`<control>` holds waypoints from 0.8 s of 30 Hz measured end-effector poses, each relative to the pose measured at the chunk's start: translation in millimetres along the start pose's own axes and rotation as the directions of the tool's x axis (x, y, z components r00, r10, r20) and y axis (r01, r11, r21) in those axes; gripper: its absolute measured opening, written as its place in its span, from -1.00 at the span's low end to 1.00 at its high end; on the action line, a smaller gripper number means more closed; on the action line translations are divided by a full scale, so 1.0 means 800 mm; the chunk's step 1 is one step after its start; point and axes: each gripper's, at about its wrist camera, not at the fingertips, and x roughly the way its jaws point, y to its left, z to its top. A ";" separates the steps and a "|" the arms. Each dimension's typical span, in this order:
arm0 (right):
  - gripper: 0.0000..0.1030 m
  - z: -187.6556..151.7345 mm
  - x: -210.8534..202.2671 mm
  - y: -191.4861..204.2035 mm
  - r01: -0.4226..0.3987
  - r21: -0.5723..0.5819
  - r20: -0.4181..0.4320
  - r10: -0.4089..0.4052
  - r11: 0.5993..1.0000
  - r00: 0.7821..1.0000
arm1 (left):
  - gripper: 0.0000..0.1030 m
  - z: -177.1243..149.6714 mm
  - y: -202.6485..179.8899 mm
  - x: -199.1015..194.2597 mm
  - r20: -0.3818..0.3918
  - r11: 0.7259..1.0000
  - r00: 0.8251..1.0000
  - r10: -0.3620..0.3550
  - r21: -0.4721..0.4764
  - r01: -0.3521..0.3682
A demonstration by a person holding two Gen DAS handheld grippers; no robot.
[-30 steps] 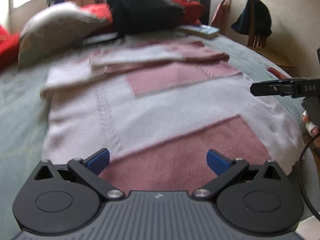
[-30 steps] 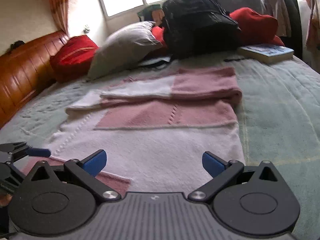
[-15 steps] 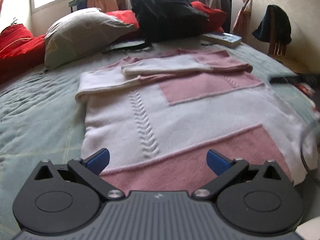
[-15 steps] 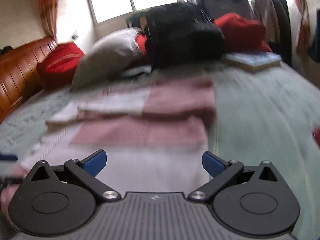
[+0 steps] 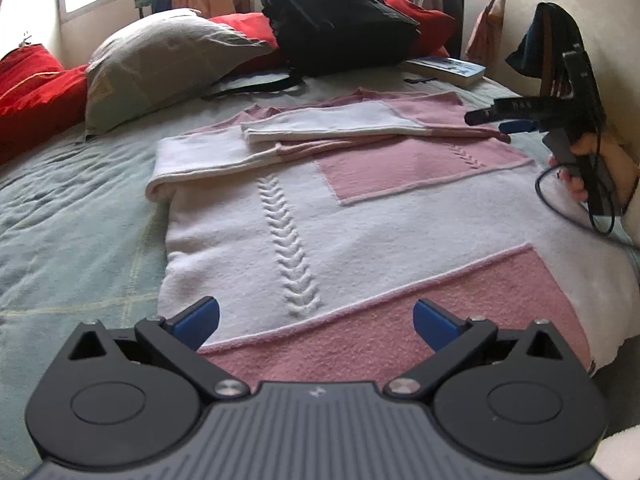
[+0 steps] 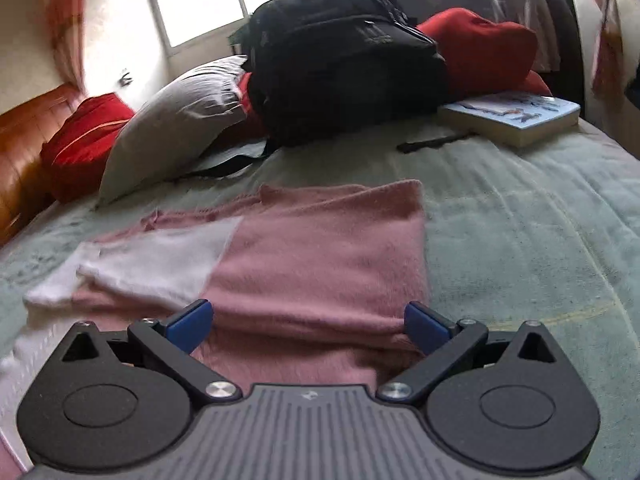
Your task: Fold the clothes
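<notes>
Your left gripper [image 5: 316, 320] hangs with its jaws spread wide and empty over the near hem of the pink-and-white sweater [image 5: 360, 216], which lies flat on the bed [image 5: 72, 216] and stretches ahead of the jaws toward the grey pillow [image 5: 160, 64] and black backpack [image 5: 336, 12]. Your right gripper [image 6: 306, 322] also has its jaws wide apart, gripping nothing, with the sweater's folded pink sleeve [image 6: 320, 264] lying between and just ahead of them. Its right fingertip [image 6: 424, 326] sits at the sleeve's right edge.

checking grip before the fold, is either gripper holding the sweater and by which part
Nothing is held. Left gripper and right gripper are both open above the sweater.
</notes>
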 end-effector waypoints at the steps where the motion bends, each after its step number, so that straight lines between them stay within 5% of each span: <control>1: 1.00 0.003 -0.003 0.004 0.008 -0.023 -0.006 -0.008 1.000 1.000 | 0.99 0.001 -0.001 0.001 0.000 1.000 1.000 -0.003 0.007 0.003; 8: 1.00 0.073 0.009 0.011 0.016 -0.099 0.035 -0.012 0.995 0.999 | 0.99 0.010 -0.010 0.010 0.020 0.999 0.999 -0.039 0.005 0.039; 17: 1.00 0.108 0.145 -0.023 0.099 0.003 -0.143 -0.098 0.995 0.985 | 0.99 0.005 -0.014 0.021 -0.015 0.999 0.999 -0.053 0.010 0.053; 24: 1.00 0.103 0.100 -0.001 0.098 -0.019 -0.128 -0.100 0.995 0.987 | 0.99 0.005 -0.018 0.014 0.001 0.999 0.999 -0.041 0.029 0.041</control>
